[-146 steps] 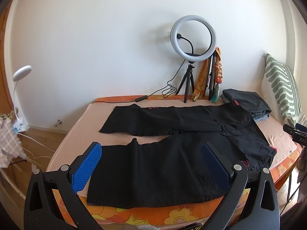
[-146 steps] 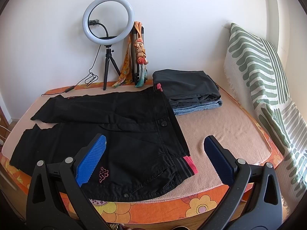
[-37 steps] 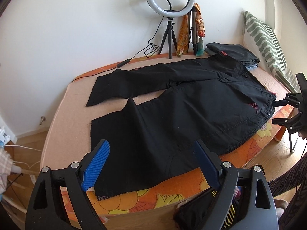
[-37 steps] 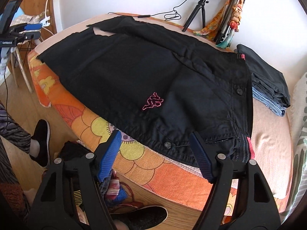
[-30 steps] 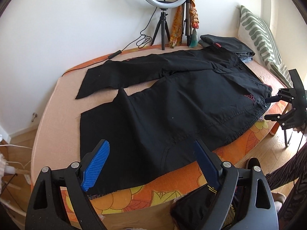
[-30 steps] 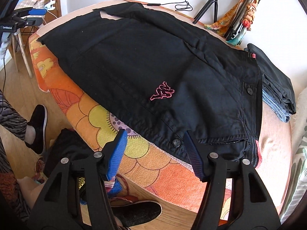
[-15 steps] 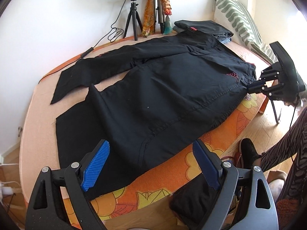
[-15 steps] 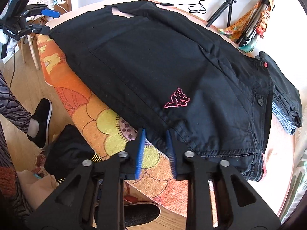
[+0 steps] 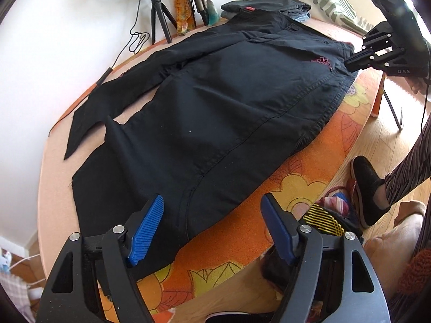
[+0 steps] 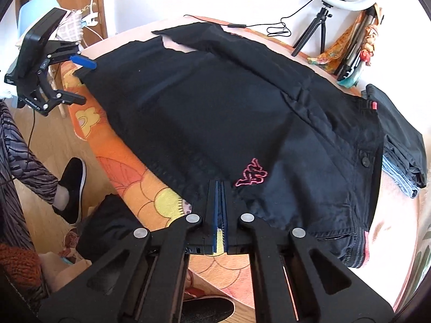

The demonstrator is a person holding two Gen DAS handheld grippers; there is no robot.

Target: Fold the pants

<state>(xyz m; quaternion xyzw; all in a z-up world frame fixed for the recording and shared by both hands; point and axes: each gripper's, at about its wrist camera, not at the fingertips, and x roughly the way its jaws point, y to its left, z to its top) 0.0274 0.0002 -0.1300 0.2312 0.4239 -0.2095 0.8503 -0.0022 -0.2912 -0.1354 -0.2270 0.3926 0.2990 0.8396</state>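
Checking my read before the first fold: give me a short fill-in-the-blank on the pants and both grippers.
The right gripper is shut on the near edge of the black ____.
The left gripper has not yet gripped; its jaws are ____.
The logo stitched on the pants is ____.

Missing words: pants; closing; pink

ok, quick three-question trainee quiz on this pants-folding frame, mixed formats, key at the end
1. True or false: the right gripper is shut on the near edge of the black cloth pants.
2. The pink outlined logo on the pants lies: A) right by the right gripper's tips, B) at the leg hems, C) on the folded dark clothes.
3. Fill in: the left gripper, jaws closing, has the pants' ____ end between its blue ribbed pads, not yet pinched.

Key: 1 true; 2 A; 3 leg (hem).
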